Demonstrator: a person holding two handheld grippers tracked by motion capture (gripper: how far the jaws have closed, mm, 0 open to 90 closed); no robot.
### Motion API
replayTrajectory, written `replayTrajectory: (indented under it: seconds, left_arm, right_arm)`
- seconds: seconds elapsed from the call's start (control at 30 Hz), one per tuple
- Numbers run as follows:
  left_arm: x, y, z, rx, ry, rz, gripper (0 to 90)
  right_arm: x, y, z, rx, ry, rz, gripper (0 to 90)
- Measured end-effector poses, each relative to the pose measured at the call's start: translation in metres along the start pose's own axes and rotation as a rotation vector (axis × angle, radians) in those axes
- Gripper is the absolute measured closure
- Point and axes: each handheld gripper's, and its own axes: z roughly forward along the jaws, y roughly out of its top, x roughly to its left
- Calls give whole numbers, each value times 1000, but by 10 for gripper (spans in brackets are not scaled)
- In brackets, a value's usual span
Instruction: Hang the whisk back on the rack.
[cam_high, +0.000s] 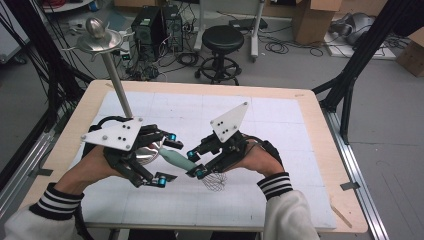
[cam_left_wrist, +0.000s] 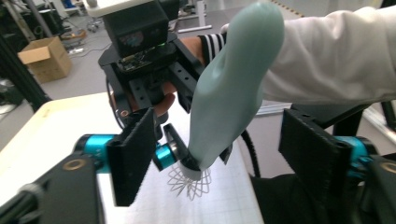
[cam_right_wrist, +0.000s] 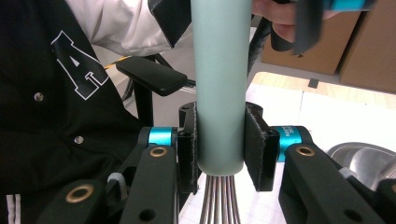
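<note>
Gripping the whisk (cam_high: 186, 162) near the table's (cam_high: 280, 100) front edge, the right gripper (cam_right_wrist: 220, 140) clamps its handle by the wires, probably steadying it for a handover. The left gripper (cam_left_wrist: 224, 154) brackets the handle's free end, seemingly not touching yet.

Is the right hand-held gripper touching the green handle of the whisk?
Touching. In the right gripper view, both black pads of the right hand-held gripper press flat against the whisk handle, just above the wires, with no gap.
</note>
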Motion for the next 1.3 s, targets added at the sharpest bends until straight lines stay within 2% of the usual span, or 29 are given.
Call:
replayTrajectory:
  seconds: [0.07,0.27,0.33,0.47,0.83,0.97,1.03,1.17,1.3]
  left_arm:
    - [1,0,2,-3,-5,2,348]
    - [1,0,6,-5,-24,16,477]
    - [1,0,7,-21,-27,22,528]
    - [1,0,7,-20,-23,33,608]
    - [0,1,7,-25,5,50,658]
    - [0,2,6,-28,28,33,662]
    - [1,3,5,-32,38,17,662]
    - [1,3,3,-13,49,-22,663]
    - [2,3,0,19,68,-37,664]
  right_arm:
    - [0,0,0,1,2,-2,694]
    - [1,1,-1,-16,7,-12,694]
    - [0,1,0,-22,6,-17,694]
    - [0,1,1,-17,14,-27,694]
    - [0,2,2,-30,12,-15,694]
    - [1,2,2,-31,3,-5,689]
    - [1,3,1,-36,-22,5,677]
    - [3,2,-4,-40,-82,85,542]
    - [4,1,-10,-38,-162,137,375]
